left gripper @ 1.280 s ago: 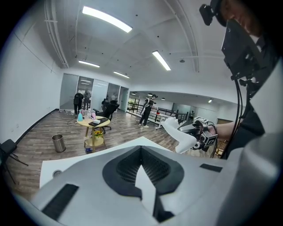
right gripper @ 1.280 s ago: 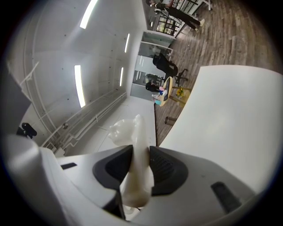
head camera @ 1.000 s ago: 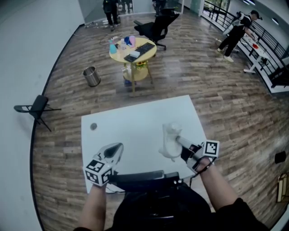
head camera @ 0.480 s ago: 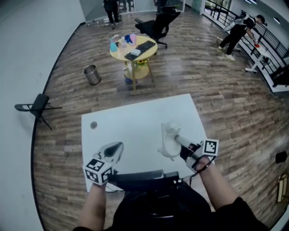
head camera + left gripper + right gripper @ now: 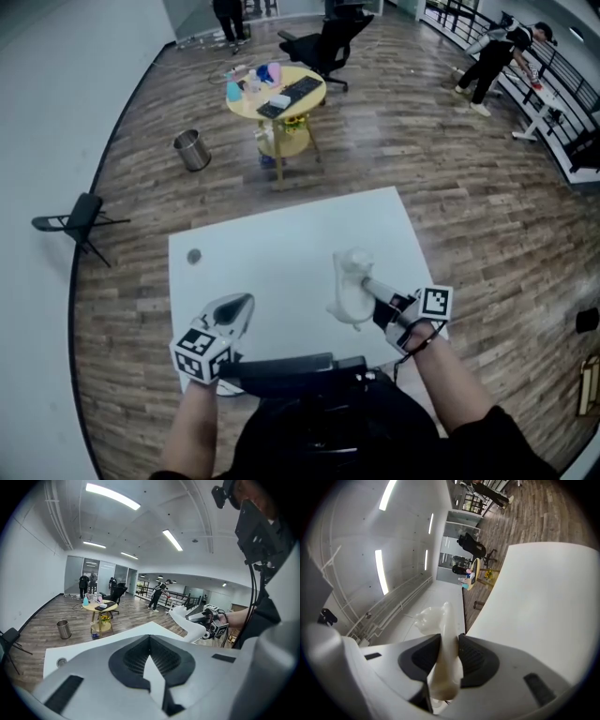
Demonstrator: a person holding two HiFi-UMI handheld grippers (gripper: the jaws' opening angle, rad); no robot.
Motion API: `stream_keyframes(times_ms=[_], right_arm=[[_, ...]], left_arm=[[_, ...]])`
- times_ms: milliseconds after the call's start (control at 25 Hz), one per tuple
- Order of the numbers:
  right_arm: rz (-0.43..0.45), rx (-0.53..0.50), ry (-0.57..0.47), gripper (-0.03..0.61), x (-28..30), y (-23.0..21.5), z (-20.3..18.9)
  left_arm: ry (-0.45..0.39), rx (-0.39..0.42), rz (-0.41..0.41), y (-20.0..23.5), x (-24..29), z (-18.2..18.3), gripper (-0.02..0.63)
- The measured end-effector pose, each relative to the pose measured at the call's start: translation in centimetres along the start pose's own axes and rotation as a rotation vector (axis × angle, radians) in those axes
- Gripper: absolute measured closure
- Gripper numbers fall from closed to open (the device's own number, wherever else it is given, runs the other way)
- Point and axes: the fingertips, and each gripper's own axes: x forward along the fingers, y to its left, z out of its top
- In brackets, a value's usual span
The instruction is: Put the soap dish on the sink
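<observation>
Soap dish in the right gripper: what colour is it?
The soap dish is creamy white; right gripper view.

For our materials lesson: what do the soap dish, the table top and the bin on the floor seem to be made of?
The soap dish looks like plastic or glazed ceramic: smooth, milky white, slightly glossy. The table top is likely laminate: flat, matt white. The bin seems metal: silvery sheen.
</observation>
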Motion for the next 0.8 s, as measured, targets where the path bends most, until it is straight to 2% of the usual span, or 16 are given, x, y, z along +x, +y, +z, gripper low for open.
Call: stream_keyframes(times_ms=[800], right_arm=[[-0.052,0.056,0.036,0.449,0.4,-3.7,-0.7]], left_arm=[[0.103,0.031,-0.014,-0.6,2.7,-1.8,0.624]])
